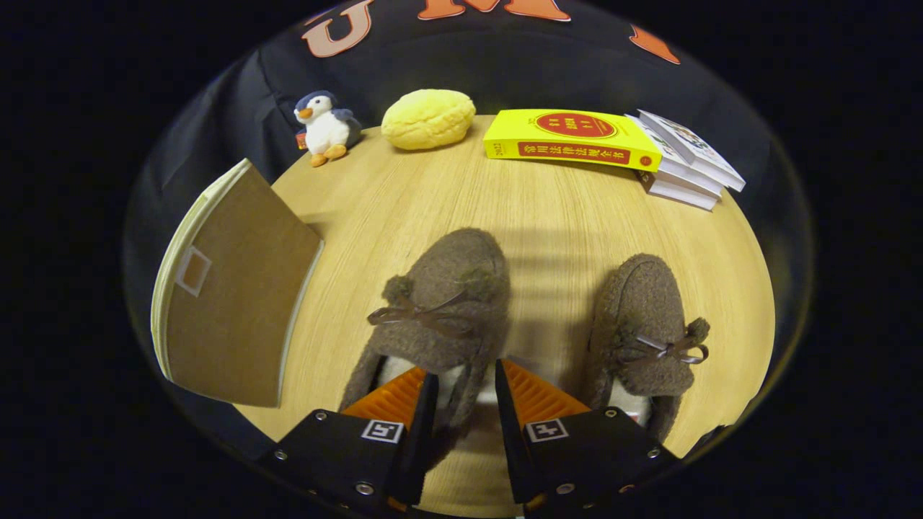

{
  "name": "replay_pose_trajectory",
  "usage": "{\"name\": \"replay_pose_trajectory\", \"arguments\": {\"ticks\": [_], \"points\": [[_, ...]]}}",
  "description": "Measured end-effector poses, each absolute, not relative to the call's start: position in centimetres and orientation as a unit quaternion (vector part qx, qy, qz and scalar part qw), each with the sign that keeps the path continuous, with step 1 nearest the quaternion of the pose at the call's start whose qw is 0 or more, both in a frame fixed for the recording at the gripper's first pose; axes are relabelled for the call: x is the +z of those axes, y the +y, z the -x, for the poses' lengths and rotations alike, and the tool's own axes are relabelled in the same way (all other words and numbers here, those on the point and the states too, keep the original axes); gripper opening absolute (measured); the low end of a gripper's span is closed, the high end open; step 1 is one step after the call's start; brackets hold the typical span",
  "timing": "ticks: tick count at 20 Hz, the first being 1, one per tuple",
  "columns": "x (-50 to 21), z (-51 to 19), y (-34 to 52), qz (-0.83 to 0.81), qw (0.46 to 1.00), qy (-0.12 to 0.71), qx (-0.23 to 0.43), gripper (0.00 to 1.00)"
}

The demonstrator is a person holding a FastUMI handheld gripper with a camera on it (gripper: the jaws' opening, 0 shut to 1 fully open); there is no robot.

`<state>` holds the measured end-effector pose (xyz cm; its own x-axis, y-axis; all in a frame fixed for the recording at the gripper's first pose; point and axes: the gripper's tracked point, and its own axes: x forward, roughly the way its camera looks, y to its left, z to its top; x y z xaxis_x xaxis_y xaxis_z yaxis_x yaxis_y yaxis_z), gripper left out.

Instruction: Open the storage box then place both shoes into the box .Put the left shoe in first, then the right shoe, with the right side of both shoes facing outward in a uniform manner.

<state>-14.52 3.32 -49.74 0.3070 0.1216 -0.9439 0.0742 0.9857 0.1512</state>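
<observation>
Gripper (pixel 465 389) points down and forward over the wooden table (pixel 548 216), its fingers straddling the right side wall of the left slipper (pixel 436 310) near the heel, one inside the opening, one outside. Gap looks narrow; cannot tell if both press on it. Right slipper (pixel 642 324) sits just beside it, apart. Storage box (pixel 231 288) stands to the left, brown panel tilted up. Beyond: toy penguin (pixel 326 126), yellow sponge (pixel 427 119), yellow book (pixel 570 137), book stack (pixel 685 162).

Wooden table (pixel 461 209) before dark cloth wall (pixel 505 65)
</observation>
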Motion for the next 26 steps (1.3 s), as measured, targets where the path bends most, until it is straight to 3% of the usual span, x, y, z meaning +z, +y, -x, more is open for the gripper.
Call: {"name": "replay_pose_trajectory", "arguments": {"ticks": [3, 6, 10, 26], "points": [[-50.7, 13.3, 3.5, -0.079, 0.818, 0.570, 0.012, 0.37], [-51.0, 12.7, 3.2, -0.063, 0.830, 0.554, -0.002, 0.17], [-50.8, 12.2, 3.6, -0.069, 0.836, 0.545, -0.001, 0.04], [-35.7, 6.0, 8.5, -0.132, 0.855, 0.502, 0.006, 0.03]]}}
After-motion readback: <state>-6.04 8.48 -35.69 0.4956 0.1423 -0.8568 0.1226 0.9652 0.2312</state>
